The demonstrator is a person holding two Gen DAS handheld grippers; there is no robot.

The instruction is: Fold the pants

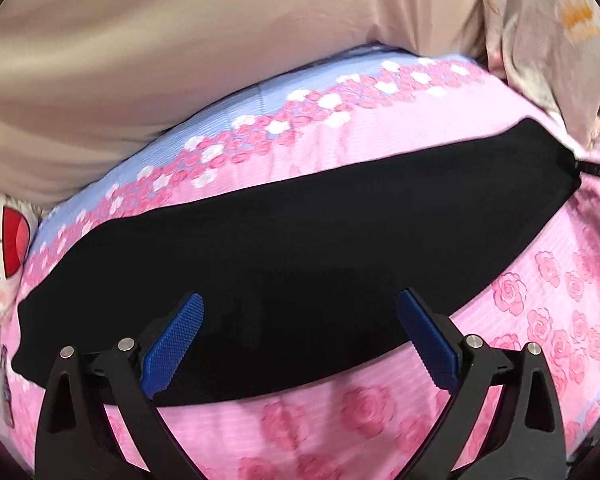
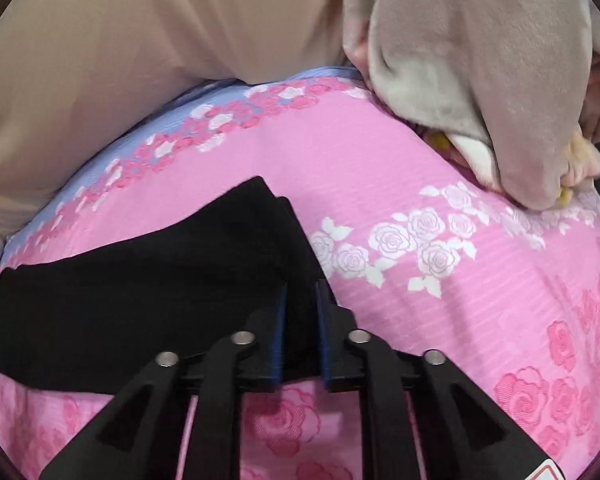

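Note:
The black pants (image 1: 300,248) lie flat as a long band across the pink rose-print bedsheet (image 1: 340,412). My left gripper (image 1: 300,308) hovers over the middle of the band, its blue pads wide apart and empty. In the right wrist view the pants (image 2: 140,292) stretch to the left, with their right end folded into layers. My right gripper (image 2: 301,292) is shut on that right end, the black cloth pinched between the blue pads (image 2: 280,320).
A beige blanket (image 1: 180,60) is heaped along the far side of the bed. A grey-beige plush cloth (image 2: 480,80) lies at the far right. A white and red plush toy (image 1: 4,248) sits at the left edge.

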